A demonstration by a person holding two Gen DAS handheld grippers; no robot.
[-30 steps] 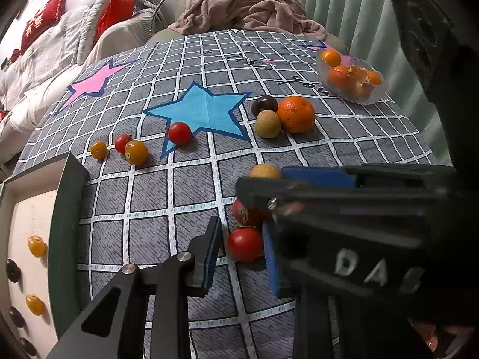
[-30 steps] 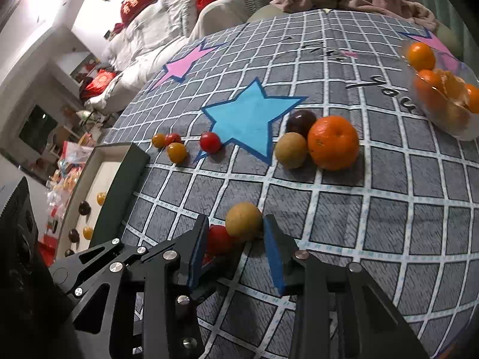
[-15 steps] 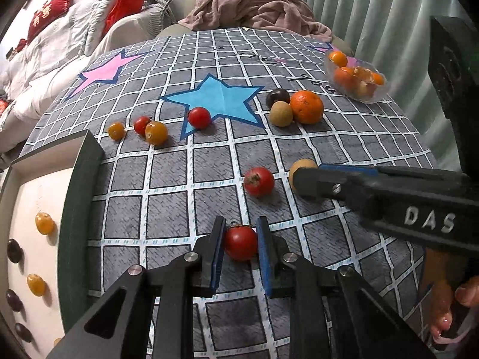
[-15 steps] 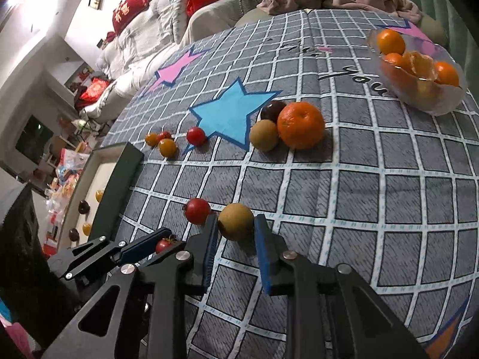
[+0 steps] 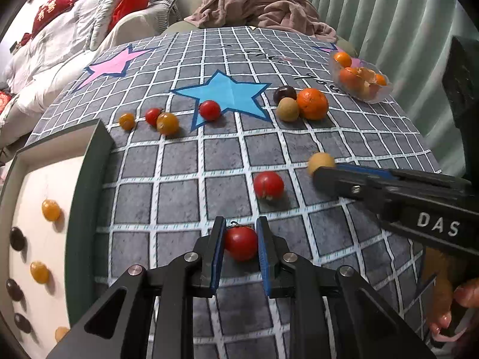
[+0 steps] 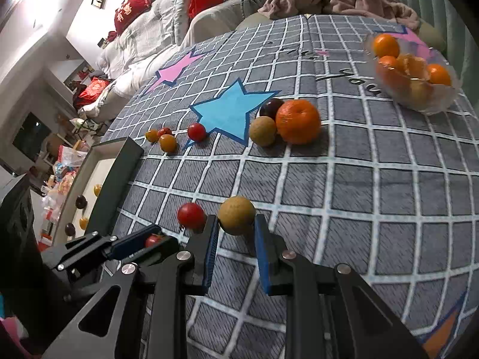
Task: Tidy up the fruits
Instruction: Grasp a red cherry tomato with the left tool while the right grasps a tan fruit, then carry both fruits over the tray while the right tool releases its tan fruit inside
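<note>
Tomato [image 5: 241, 243], round with no long axis, is sitting on the worktop [image 5: 179, 161] at six o'clock, its green stem pointing toward eleven o'clock. The left hand-held gripper [image 5: 239, 239] is clamping it between both blue pads. The right hand-held gripper [image 6: 235, 236] is closing on a tan round fruit [image 6: 236, 214], pads touching its sides. Another tomato [image 5: 268, 185] is lying just beyond, toward twelve o'clock.

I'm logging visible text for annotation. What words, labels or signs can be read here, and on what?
"DAS": white letters on the right gripper body.
"you": black script on the tablecloth, partly legible; script beside it unreadable.
Yellow characters on the red cushion: too blurred to read.
</note>
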